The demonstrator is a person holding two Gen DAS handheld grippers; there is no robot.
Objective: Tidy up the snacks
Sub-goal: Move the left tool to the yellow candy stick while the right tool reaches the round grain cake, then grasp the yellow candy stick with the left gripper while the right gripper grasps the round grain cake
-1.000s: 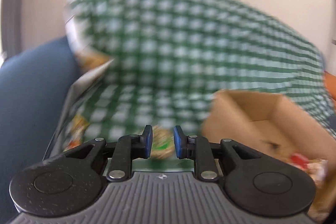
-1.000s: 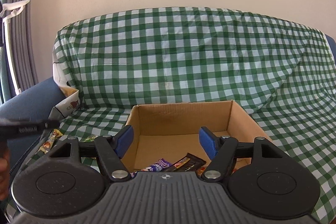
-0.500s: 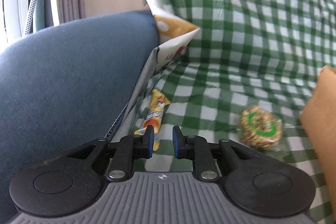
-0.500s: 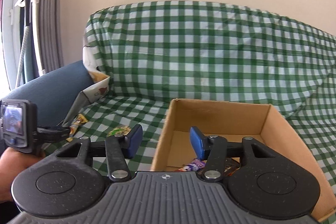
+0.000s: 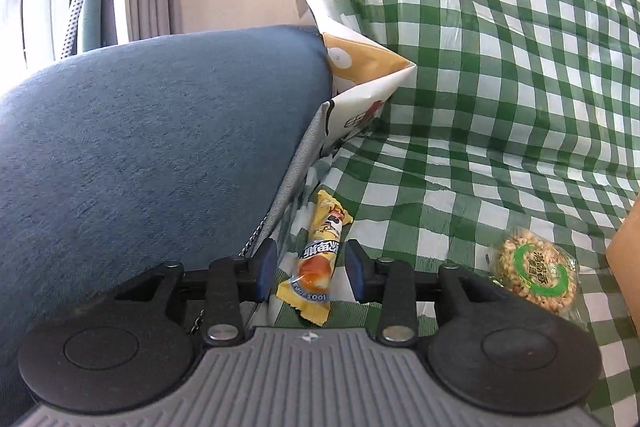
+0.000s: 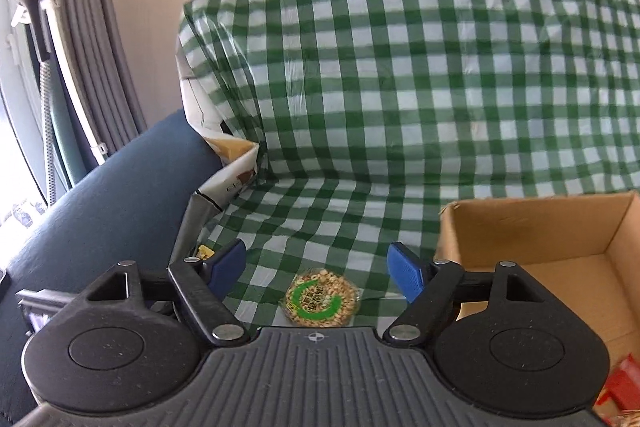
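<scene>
A yellow and orange snack bar (image 5: 320, 259) lies on the green checked cloth (image 5: 480, 107) beside the blue armrest. My left gripper (image 5: 312, 273) is open, its blue pads on either side of the bar, not closed on it. A round peanut cake with a green label (image 5: 534, 275) lies to the right; it also shows in the right wrist view (image 6: 320, 299). My right gripper (image 6: 318, 267) is open and empty, just above and before the cake. The cardboard box (image 6: 560, 227) stands at the right, with a red packet (image 6: 620, 383) at its near corner.
The blue sofa armrest (image 5: 140, 147) fills the left. A folded printed paper bag (image 5: 360, 83) sits wedged between armrest and backrest. Grey curtains and a white pole (image 6: 60, 47) stand at far left. The box's edge (image 5: 628, 247) shows at the right of the left wrist view.
My left gripper has opened wider and moved forward so the snack bar lies between its pads. My right gripper has swung left from the box to the peanut cake and opened wider.
</scene>
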